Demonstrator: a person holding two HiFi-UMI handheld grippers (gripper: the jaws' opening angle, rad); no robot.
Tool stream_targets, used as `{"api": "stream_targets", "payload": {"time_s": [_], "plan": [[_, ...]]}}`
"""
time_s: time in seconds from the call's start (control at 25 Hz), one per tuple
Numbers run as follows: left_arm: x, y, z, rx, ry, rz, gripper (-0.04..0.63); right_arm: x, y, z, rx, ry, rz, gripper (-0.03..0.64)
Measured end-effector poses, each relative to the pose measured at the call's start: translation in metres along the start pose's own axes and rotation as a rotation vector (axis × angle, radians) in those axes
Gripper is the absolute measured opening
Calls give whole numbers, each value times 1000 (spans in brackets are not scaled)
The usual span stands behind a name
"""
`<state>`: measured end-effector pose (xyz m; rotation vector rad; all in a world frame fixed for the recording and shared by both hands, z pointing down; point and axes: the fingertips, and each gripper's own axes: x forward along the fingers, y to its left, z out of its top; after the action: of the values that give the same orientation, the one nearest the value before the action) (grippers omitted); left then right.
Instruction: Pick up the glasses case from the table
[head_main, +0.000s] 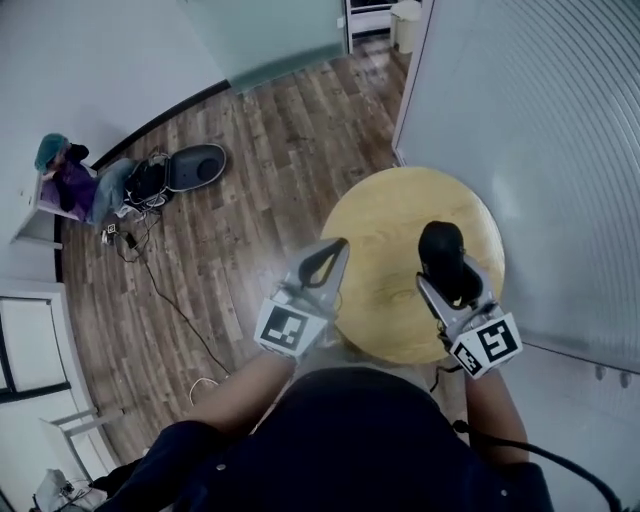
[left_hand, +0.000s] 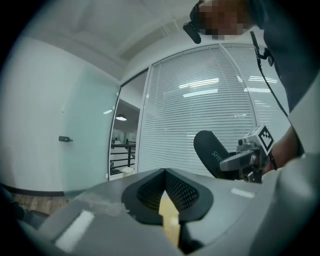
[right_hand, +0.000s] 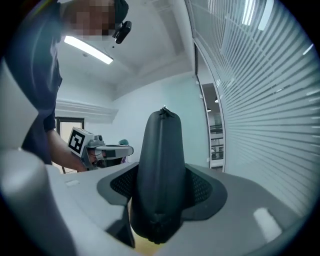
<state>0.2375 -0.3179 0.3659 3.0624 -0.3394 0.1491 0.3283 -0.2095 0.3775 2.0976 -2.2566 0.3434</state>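
The right hand-held gripper (head_main: 455, 288) is clamped on the black oblong hard-shell glasses case (head_main: 441, 250), above the round wooden tabletop (head_main: 375, 215), long axis along the jaws (left hand-held gripper (head_main: 322, 265) closed, empty).

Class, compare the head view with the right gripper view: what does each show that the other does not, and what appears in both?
Only the head view: the round wooden table, the plank floor and a cable trailing across it. Only the right gripper view: the ceiling light strip, and the right hand-held gripper seen close, its jaws pressing both sides of the case. Both: the black glasses case in that grip, the left hand-held gripper, and the slatted blind wall.
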Motion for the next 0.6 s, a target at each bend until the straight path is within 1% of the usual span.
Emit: {"api": "stream_targets", "payload": {"time_s": [0.12, 0.24, 0.36, 0.48, 0.6], "plan": [[-11, -9, 7, 58, 12, -45, 3, -23, 7, 19, -23, -46, -44, 275], [-11, -5, 35, 91, -26, -49, 3, -39, 0, 51, -29, -125, -98, 275], [-21, -11, 58, 116, -56, -48, 3, -57, 2, 69, -35, -165, -129, 275], [-34, -23, 71, 109, -84, -43, 3, -75, 12, 77, -46, -187, -144, 275], [-27, -26, 71, 92, -86, -52, 3, -76, 5, 83, -80, -180, -155, 275]]}}
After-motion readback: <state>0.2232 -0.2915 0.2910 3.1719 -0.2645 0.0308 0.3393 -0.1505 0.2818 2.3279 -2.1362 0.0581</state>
